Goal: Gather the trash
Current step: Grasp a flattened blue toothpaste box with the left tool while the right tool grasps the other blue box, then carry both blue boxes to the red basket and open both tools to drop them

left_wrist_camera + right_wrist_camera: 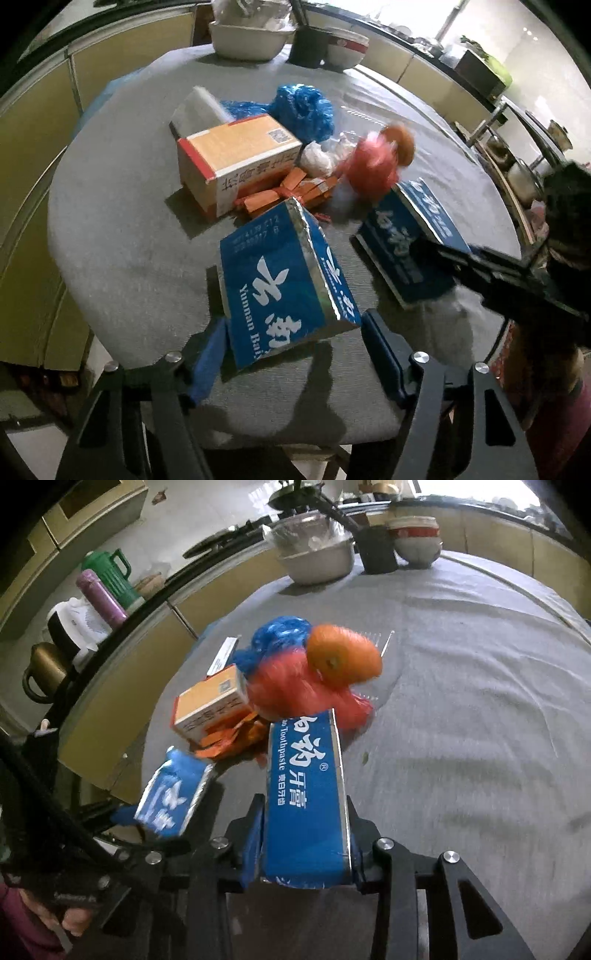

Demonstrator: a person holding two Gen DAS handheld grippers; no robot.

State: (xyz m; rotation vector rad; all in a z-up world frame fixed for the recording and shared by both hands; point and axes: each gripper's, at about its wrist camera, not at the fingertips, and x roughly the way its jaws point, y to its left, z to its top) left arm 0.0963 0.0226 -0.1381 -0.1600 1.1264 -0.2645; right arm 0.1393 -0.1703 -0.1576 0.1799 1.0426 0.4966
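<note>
Blue cardboard, foil-lined at the torn edges: two toothpaste cartons, one to each tool.

Right tool (pixel 306 853): clenched on a blue toothpaste carton (pixel 306 794), pads flat on both long sides near its close end. The far end noses in under the red mesh bag (pixel 295 690) that carries an orange (pixel 343 657). Whether the carton rests on the grey desk (pixel 461 738) or rides just above it I cannot tell.

Left tool (pixel 291 354): the second blue carton (pixel 280 280) stands between the fingers. The blue left pad (pixel 208 354) looks against the carton's side; a gap shows at the right finger (pixel 384 354). I read it as not yet gripping, jaws released about the box.

Handling, judged:
- Cartons look empty or nearly so: light, thin-walled, easily crushed. Hold across the narrow width on the long faces; gentle squeeze is enough. The glossy print may slip if tilted steeply.
- Open torn ends are weak; keep the pads off them.
- Mesh bag is soft and will snag or drag the orange along; the orange will roll if freed.

Rest of the heap, mid-desk: orange-and-white box (pixel 236 158), loose orange wrappers (pixel 288 192), crumpled blue plastic bag (pixel 299 110), white wad (pixel 317 158). All look light. Bag and wrappers are limp, so pinch a bunched fold; the box is stiff, so take it across its short sides.
</note>
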